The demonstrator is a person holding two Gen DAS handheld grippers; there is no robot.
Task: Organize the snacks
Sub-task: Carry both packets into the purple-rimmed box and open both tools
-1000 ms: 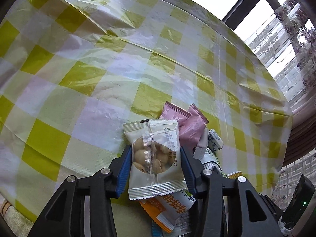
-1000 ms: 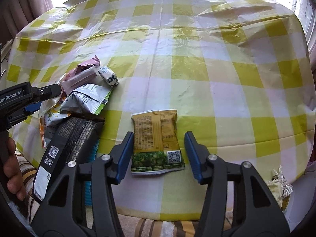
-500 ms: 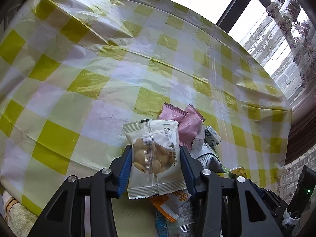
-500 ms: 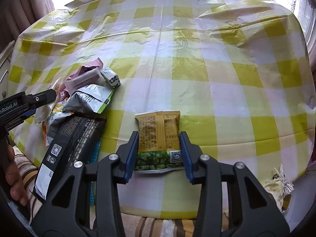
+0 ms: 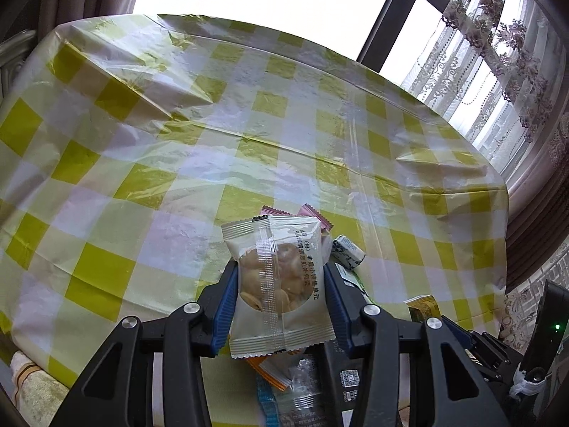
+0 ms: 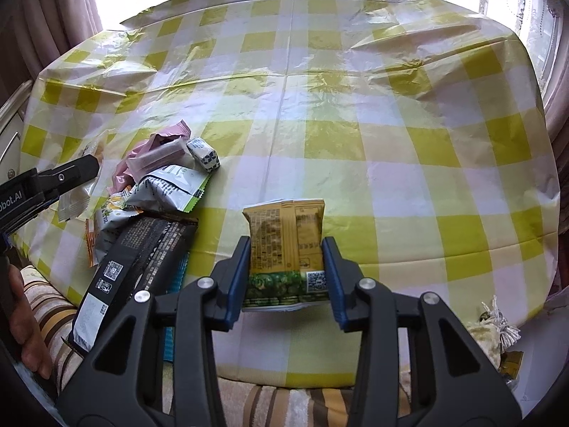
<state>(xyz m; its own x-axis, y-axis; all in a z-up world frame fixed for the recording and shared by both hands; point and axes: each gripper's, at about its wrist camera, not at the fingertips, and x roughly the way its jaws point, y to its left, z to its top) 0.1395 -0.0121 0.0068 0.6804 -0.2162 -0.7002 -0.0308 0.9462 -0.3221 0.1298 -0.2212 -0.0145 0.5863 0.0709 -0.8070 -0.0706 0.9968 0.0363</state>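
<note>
Pinching a white biscuit packet (image 5: 279, 284) printed with Chinese characters, my left gripper (image 5: 281, 293) tilted downward over the snack pile (image 6: 153, 192) near the table's (image 6: 355, 106) left front edge. My right gripper's (image 6: 286, 274) jaws had just closed onto a yellow packet (image 6: 286, 245) with a QR code, at the front edge, angled down.

The left gripper (image 5: 279, 297) pinches a white biscuit packet (image 5: 275, 284) by its sides, lifted above the yellow-checked tablecloth (image 5: 177, 149). Behind and beneath it, near the tabletop's near edge, lie pink wrappers (image 5: 313, 215), a small wrapped candy (image 5: 350, 256) and an orange-edged packet (image 5: 270, 373).
</note>
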